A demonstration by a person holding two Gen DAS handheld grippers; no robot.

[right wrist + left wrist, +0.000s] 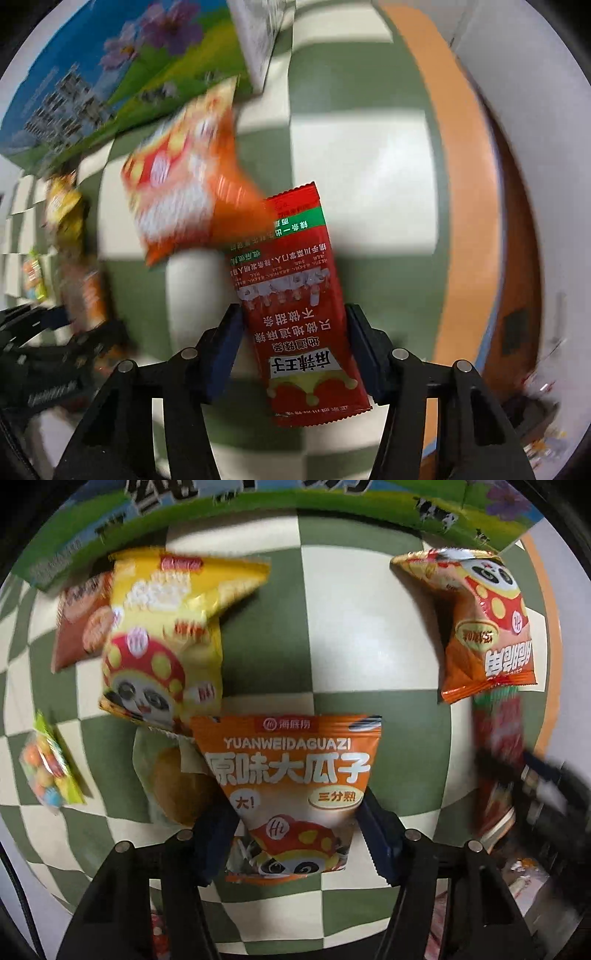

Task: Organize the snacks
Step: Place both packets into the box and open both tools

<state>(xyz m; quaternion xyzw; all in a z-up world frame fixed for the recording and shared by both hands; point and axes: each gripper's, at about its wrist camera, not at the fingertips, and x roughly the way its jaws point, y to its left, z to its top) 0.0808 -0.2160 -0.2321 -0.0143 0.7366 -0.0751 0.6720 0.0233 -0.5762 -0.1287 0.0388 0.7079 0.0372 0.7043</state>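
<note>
My left gripper (297,834) is shut on an orange sunflower-seed packet (291,775), held above the green-and-cream checkered cloth (343,627). My right gripper (293,354) is shut on a red spicy-strip packet (299,317); it shows blurred at the right of the left wrist view (498,753). On the cloth lie a yellow panda packet (166,638), a brown packet (81,627) under it, an orange panda packet (484,624) at the right, also in the right wrist view (184,177), a candy bag (48,768) at the left, and a wrapped bun (173,786).
A printed carton (258,502) with meadow and cows stands along the far edge, also in the right wrist view (110,74). An orange table rim (461,184) runs at the right. The left gripper shows dark at the lower left of the right wrist view (44,354).
</note>
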